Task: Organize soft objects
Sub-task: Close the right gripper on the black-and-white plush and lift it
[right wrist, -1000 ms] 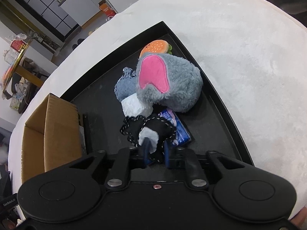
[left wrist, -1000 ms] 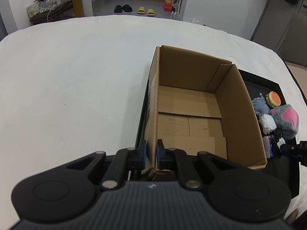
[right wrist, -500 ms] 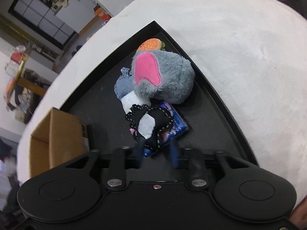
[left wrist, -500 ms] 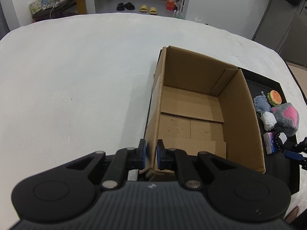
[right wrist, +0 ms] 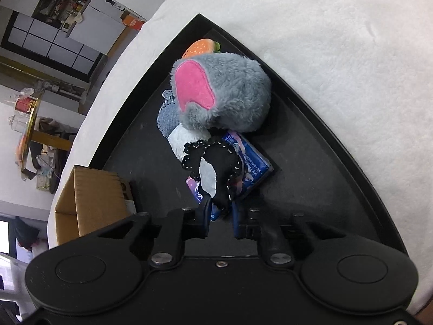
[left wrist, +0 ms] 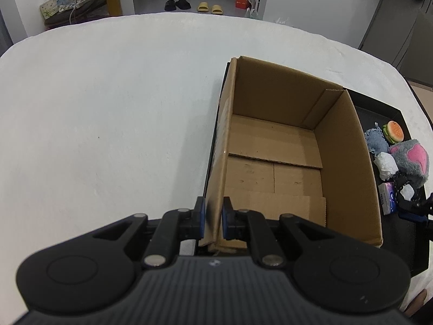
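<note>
Two tongs busy: left [left wrist: 212,218] clamps box [left wrist: 270,140] wall, right [right wrist: 220,212] pinches blk pouch [right wrist: 216,168].

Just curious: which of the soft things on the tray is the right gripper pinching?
The black, white-stitched cloth piece, between the right gripper fingers; the others lie untouched.

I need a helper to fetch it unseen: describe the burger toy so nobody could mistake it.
Find the black tray beside the cardboard box on the white table. At the far end of its pile, behind the grey plush, sits the burger toy: small and round, the only orange thing there, with a green edge.
</note>
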`<state>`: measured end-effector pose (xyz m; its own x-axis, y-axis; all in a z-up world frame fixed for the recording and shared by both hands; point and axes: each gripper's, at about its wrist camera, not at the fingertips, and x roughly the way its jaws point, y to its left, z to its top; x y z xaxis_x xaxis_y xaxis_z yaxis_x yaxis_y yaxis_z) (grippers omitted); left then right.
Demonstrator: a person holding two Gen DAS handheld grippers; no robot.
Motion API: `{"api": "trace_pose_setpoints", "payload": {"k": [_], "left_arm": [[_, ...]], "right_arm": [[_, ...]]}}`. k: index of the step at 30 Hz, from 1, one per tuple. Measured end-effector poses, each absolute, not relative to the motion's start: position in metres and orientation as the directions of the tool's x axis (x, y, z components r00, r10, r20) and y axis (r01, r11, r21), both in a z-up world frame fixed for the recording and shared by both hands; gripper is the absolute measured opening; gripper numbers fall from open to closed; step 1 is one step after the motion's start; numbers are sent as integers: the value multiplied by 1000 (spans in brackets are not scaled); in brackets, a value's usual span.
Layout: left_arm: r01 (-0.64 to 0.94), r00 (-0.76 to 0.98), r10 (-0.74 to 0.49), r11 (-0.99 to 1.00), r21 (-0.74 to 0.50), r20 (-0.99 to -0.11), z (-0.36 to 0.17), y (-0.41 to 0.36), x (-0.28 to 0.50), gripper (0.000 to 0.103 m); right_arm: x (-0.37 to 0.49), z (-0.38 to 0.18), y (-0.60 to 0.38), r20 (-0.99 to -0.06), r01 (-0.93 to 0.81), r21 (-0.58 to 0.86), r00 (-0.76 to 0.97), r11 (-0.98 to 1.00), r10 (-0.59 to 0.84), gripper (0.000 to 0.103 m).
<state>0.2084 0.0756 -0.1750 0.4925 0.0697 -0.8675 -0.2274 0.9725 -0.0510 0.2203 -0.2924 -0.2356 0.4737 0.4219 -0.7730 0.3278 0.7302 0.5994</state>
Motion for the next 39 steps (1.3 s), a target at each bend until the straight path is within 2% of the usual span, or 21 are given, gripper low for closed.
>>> {"api": "trace_pose_setpoints", "payload": {"k": [10,12,22,25,29,30,39], "left_arm": [[-220,491,90,975,-24,-866,-172,72,204,12],[-219,490,80,975,-34,-868,-173,72,203,9],[-195,515,58,979,-51,-855,-171,75,199,10],[-202,508,59,978,-53,-859,-172,77,199,10],[-214,494,52,975,-64,-868,-173,79,201,10],[-213,492,53,975,-61,-869,-173,79,202,10],[-215,495,69,976,-45,-866,-173,75,202,10]], "right_arm": [[206,-232,-291,-787,305,579,449,756,422,8],[204,-232,-291,-789,301,579,442,758,427,8],[210,-232,-285,-754,265,631,431,729,496,9],[213,-234,-285,-760,267,626,423,733,494,22],[214,-230,-282,-760,249,615,440,748,479,52],[214,-229,-282,-757,247,618,445,747,479,55],[217,-236,-297,-761,325,619,475,715,442,55]]}}
